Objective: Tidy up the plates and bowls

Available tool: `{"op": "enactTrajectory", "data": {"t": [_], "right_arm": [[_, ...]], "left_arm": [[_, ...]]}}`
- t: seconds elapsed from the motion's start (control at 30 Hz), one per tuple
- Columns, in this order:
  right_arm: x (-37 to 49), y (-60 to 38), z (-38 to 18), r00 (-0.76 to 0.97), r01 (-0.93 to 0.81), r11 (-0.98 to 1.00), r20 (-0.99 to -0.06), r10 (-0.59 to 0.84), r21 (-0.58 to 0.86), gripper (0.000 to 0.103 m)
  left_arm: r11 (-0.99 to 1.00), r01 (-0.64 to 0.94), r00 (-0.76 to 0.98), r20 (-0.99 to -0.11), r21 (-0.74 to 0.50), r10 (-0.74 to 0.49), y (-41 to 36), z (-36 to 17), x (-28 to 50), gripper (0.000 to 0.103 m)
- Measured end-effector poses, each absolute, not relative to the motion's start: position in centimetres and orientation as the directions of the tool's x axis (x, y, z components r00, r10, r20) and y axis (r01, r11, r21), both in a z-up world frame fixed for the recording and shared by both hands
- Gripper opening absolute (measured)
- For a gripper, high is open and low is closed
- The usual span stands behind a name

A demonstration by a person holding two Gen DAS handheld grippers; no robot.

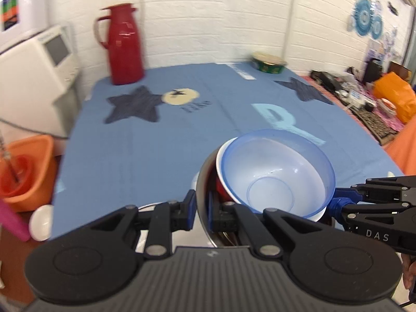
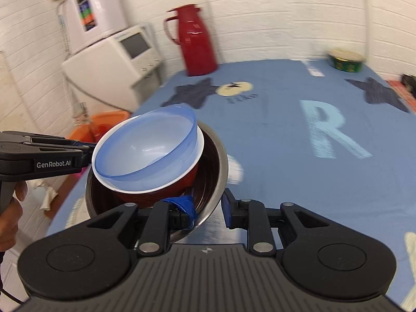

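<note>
Between the left gripper's (image 1: 201, 214) fingers (image 1: 188, 209) sits the near rim of the steel bowl (image 1: 201, 189): one pad outside the wall, the other inside, pinching it. Right gripper (image 2: 206, 212) does the same on the opposite rim, its taped inner finger (image 2: 186, 206) inside the wall, the outer one just outside. Both grips look closed on metal, though blur softens the contact lines.

Key relation: the two grippers face each other across the bowl, so the stack lies straight ahead of each pair of fingers, roughly midway between them. Neither hand is clearly nearer. Any lift or carry likely depends on both moving level together; uneven motion could tip the nested load.

Stack, inside out: translucent blue bowl (image 2: 147, 145) on top, tilted rather than seated flat; under it a red bowl with white lining (image 2: 156, 187); all nested in the steel bowl. The blue one rides high and loose, probably the first to slide.

Whole stack is at the near edge of the surface (image 2: 286, 143), covered by a blue cloth with stars and a letter R. Whether the steel bowl touches the cloth or hangs just above it cannot be told.

Farther back: red thermos jug (image 1: 123, 44) by the wall, a green-banded bowl (image 1: 269, 63) at the far corner.
</note>
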State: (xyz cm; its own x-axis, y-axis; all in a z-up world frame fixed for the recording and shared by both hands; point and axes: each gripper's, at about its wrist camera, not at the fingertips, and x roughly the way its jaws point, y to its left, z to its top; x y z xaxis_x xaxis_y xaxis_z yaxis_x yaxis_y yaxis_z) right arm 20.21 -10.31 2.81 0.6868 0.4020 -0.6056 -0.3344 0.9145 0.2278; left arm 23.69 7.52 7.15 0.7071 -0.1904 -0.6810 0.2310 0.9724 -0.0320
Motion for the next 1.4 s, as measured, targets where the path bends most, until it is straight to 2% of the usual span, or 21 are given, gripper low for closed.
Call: {"op": "enactTrajectory", "data": {"t": [0.2, 0.4, 0.6, 0.77, 0.8, 0.87, 0.9, 0.93, 1.03, 1.13, 1.4], "right_arm": [[21.0, -4.8, 1.4, 0.598, -0.442, 0.861, -0.633, 0.491, 0.251, 0.007], [21.3, -2.9, -0.6, 0.546, -0.441, 0.864, -0.691, 0.473, 0.243, 0.006], [20.7, -2.1, -0.5, 0.577, -0.455, 0.873, -0.688, 0.440, 0.176, 0.007], [21.0, -1.3, -0.7, 0.559, -0.457, 0.869, -0.700, 0.445, 0.188, 0.009], [21.0, -1.4, -0.6, 0.560, -0.453, 0.870, -0.697, 0.448, 0.195, 0.009], [20.8, -2.2, -0.2, 0.583, -0.430, 0.878, -0.678, 0.448, 0.211, 0.010], [20.5, -2.8, 0.1, 0.598, -0.414, 0.882, -0.664, 0.449, 0.224, 0.011], [20.2, -3.5, 0.5, 0.614, -0.397, 0.884, -0.644, 0.457, 0.248, 0.012], [19.2, -5.3, 1.4, 0.658, -0.355, 0.883, -0.589, 0.469, 0.307, 0.013], [18.0, -6.8, 1.2, 0.680, -0.318, 0.877, -0.558, 0.475, 0.359, 0.015], [15.9, -10.3, -1.9, 0.674, -0.185, 0.861, -0.576, 0.462, 0.474, 0.018]], "left_arm": [[0.995, 0.104, 0.697, -0.713, -0.008, -0.078, 13.2, 6.0, 21.6, 0.000], [0.994, 0.066, 0.638, -0.763, -0.082, -0.105, 15.9, 2.5, 21.6, 0.000], [0.991, 0.043, 0.615, -0.778, -0.130, -0.129, 16.7, 0.3, 21.8, 0.000], [0.990, 0.002, 0.621, -0.776, -0.141, -0.112, 17.6, 0.2, 21.8, 0.000], [0.990, -0.001, 0.620, -0.777, -0.143, -0.111, 17.8, 0.2, 21.7, 0.003], [0.992, -0.032, 0.623, -0.778, -0.125, -0.078, 18.1, 0.3, 21.5, 0.026], [0.992, -0.046, 0.632, -0.772, -0.117, -0.062, 18.4, 0.3, 21.2, 0.043], [0.991, -0.054, 0.649, -0.759, -0.120, -0.056, 18.7, 0.5, 20.9, 0.052], [0.986, -0.096, 0.692, -0.721, -0.139, -0.035, 19.6, 1.4, 20.0, 0.052], [0.982, -0.107, 0.738, -0.674, -0.157, -0.027, 19.3, 2.7, 18.9, 0.057], [0.986, -0.043, 0.814, -0.578, -0.159, -0.058, 13.5, 5.1, 15.1, 0.064]]}}
